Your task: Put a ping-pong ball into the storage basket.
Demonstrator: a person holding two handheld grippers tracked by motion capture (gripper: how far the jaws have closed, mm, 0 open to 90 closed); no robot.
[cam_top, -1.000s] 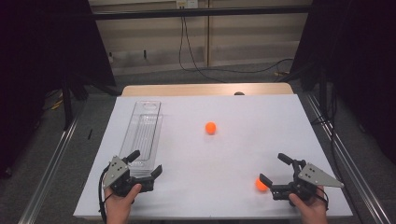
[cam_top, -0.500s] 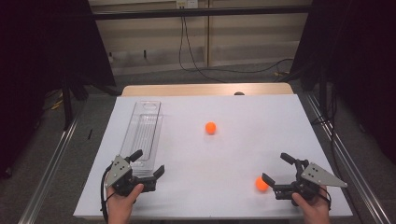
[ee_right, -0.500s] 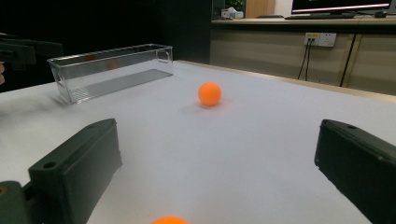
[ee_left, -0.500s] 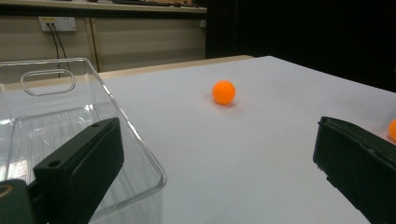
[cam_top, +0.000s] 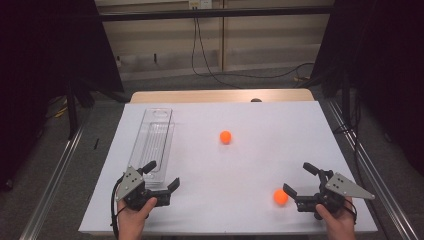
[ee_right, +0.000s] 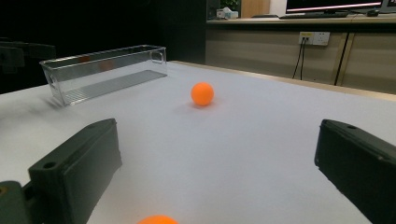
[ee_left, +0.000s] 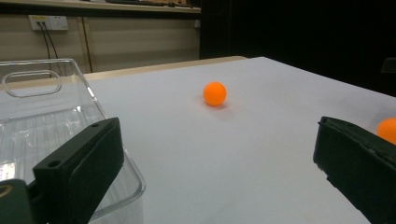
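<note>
On the white table (cam_top: 250, 165), one orange ball (cam_top: 225, 136) rests near the middle and a second orange ball (cam_top: 280, 197) sits near the front right. My right gripper (cam_top: 297, 178) is open, and that second ball is just off its left jaw, not between the jaws. In the right gripper view the near ball (ee_right: 158, 219) peeks in at the bottom edge and the middle ball (ee_right: 202, 93) lies ahead. My left gripper (cam_top: 162, 174) is open at the near end of a clear plastic bin (cam_top: 152, 142). It holds nothing.
The bin (ee_left: 46, 107) is long, narrow and empty, and runs away from me along the table's left side. In the left gripper view the middle ball (ee_left: 214, 93) lies ahead and the other ball (ee_left: 387, 129) shows at the right edge. Dark curtains flank the table.
Both hands have crept slightly to the right. The balls and the bin have not moved.
</note>
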